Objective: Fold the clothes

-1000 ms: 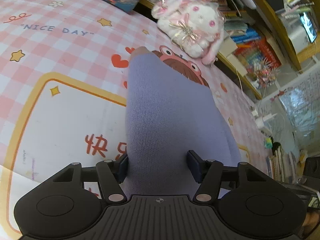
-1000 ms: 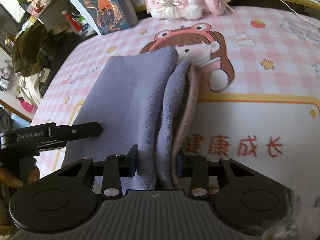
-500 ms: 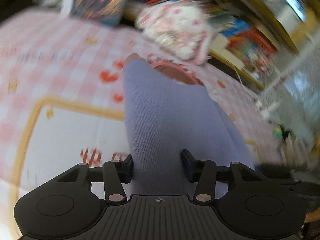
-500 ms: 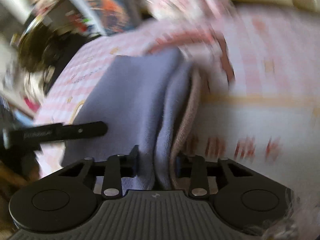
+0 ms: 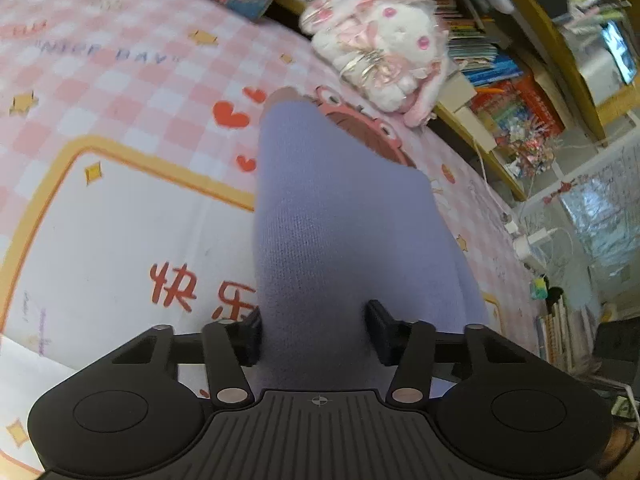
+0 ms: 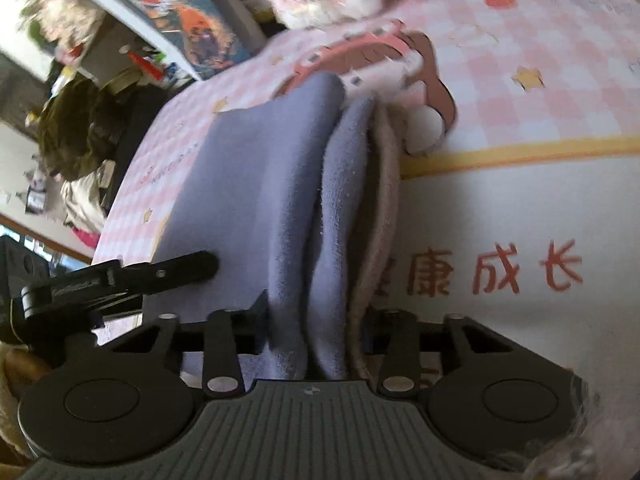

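In the left wrist view, the left gripper point(image 5: 314, 334) was clamped on the soft lavender knit garment point(image 5: 340, 216) over the pink checked cartoon-print bedspread point(image 5: 120, 128). In the right wrist view, the right gripper point(image 6: 314, 322) pinched the garment's point(image 6: 248, 184) bunched folds, the left gripper point(image 6: 120, 280) gripping its edge alongside.

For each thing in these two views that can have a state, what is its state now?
Left claw: shut on the purple garment.
Right claw: shut on the purple garment.
Purple garment: folded in layers, near end gripped by both claws, far end resting on the mat.
Plush rabbit: lying at the far edge of the mat.
Pink checked mat: spread flat.
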Available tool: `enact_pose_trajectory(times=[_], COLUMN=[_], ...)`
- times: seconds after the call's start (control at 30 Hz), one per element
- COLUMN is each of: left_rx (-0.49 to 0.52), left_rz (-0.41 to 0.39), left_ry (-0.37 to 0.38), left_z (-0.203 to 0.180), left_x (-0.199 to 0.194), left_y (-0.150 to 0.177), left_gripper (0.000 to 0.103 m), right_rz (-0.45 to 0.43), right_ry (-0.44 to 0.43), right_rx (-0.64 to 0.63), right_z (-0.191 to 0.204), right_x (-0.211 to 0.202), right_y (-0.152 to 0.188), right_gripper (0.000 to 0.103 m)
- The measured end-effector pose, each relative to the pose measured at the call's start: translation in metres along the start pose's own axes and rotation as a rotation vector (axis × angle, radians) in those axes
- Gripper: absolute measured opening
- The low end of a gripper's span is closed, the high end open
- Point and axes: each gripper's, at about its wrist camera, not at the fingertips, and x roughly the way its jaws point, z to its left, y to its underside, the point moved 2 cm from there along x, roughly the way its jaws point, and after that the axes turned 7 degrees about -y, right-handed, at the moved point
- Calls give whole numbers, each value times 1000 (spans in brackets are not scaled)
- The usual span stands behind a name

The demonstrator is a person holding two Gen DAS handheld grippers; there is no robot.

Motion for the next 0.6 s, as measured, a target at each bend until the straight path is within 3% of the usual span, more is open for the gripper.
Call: enact_pose_trajectory(times=[0.23,0.6], left_rx=[54,56], left_rz=[-104,-211], left_ry=[19,19], left_z=[-16,-24], left_x=[-25,-55], left_y=[-3,-6], left_gripper=[45,45], right_rz=[-83,-147], right_ry=[38,8], right_rx=[-217,-319], right_z=[25,44], right_x=[-18,-41], right_y=[-2,-13], right_gripper=[29,29])
